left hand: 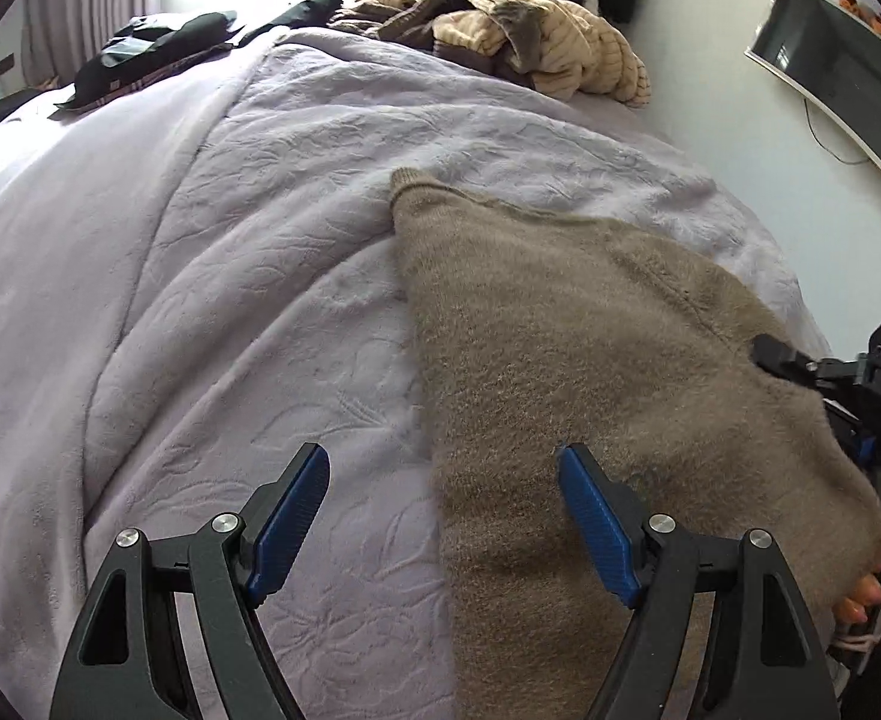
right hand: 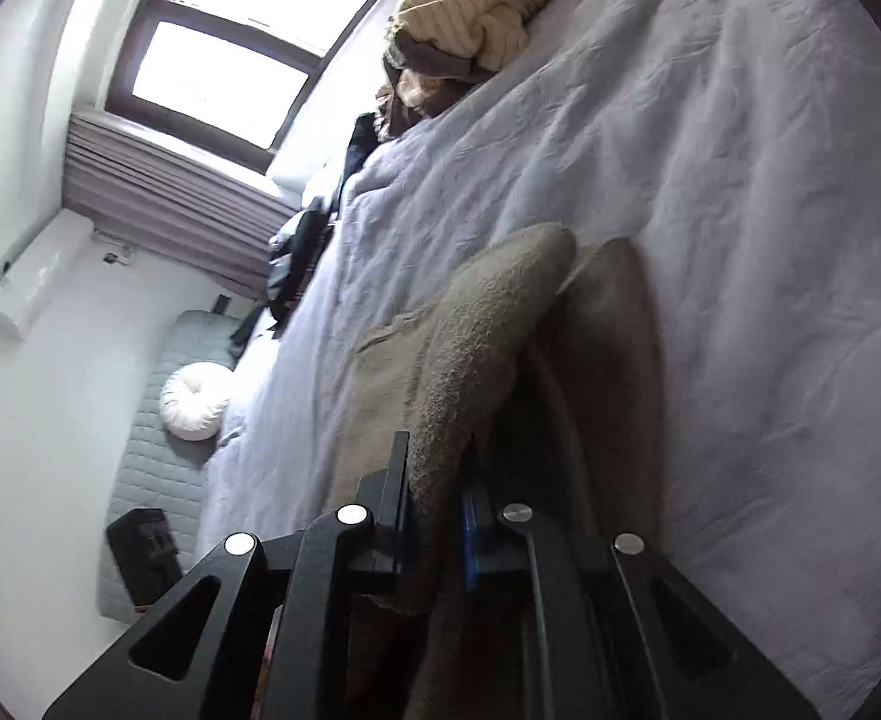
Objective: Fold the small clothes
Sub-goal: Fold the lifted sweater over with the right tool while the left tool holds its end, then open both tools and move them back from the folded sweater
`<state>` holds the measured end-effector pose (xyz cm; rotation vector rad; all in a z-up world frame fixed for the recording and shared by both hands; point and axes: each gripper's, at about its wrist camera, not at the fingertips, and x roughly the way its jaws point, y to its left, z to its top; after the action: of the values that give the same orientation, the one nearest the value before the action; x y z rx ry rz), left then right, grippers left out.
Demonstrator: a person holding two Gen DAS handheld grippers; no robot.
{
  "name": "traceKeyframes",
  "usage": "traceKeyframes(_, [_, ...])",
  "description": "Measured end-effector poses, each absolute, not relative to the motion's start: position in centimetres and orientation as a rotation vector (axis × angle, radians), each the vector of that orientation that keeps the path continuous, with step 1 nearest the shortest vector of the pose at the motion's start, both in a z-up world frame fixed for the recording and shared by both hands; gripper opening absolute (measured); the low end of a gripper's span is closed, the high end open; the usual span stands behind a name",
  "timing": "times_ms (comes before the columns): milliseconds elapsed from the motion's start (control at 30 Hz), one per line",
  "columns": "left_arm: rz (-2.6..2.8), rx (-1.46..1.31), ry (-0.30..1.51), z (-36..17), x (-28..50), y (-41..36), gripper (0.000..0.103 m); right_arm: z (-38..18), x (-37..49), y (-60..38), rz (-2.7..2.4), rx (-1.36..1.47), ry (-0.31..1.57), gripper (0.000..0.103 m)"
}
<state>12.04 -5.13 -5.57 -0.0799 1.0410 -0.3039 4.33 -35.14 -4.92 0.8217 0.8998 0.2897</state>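
The right gripper (right hand: 434,516) is clenched on a raised edge of the taupe sweater (left hand: 560,348), so the fold should travel smoothly across while the cloth stays taut. The left gripper (left hand: 443,516) hangs released just above the bed (left hand: 200,240), one blue finger over the sweater's left border, the other over bare blanket. The sweater lies in the lower right of the left wrist view.
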Motion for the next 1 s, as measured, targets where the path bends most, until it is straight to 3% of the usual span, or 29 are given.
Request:
traceKeyframes(67, [-0.314, -0.078, 1.078, -6.2, 12.1, -5.5, 0.089, -7.0, 4.8, -35.9, 0.228, 0.824, 0.960, 0.015])
traceKeyframes(133, [-0.314, -0.076, 1.078, -6.2, 11.8, -5.3, 0.089, -8.5, 4.5, -36.9, 0.233, 0.905, 0.959, 0.015])
traceKeyframes(367, [-0.273, -0.027, 1.030, -4.4, 11.2, -3.3, 0.089, -3.7, -0.3, -38.0, 0.303, 0.876, 0.863, 0.033])
traceKeyframes(433, [-0.279, -0.037, 1.033, -4.3, 11.0, -3.1, 0.089, -2.1, -1.5, -36.5, 0.390, 0.825, 0.852, 0.068])
traceKeyframes(500, [-0.300, -0.050, 1.054, -4.6, 10.8, -3.3, 0.089, -1.5, -2.2, -34.8, 0.421, 0.739, 0.875, 0.070])
traceKeyframes(567, [-0.312, -0.064, 1.069, -5.0, 10.4, -3.6, 0.089, -1.7, -2.3, -33.2, 0.413, 0.659, 0.926, 0.054])
traceKeyframes(600, [-0.312, -0.065, 1.072, -5.1, 10.2, -3.7, 0.089, -2.2, -2.4, -32.6, 0.407, 0.633, 0.964, 0.019])
traceKeyframes(633, [-0.313, -0.063, 1.073, -5.2, 9.9, -3.8, 0.089, -2.5, -2.3, -31.9, 0.383, 0.608, 0.997, 0.007])
traceKeyframes(800, [-0.282, 0.023, 1.119, -7.5, 8.5, -4.4, 0.089, -4.1, -2.4, -31.7, 0.219, 0.493, 1.035, 0.007])
traceKeyframes(1000, [-0.278, -0.046, 1.134, -8.9, 6.9, -3.6, 0.089, -5.8, -3.2, -32.2, 0.211, 0.561, 1.027, 0.006])
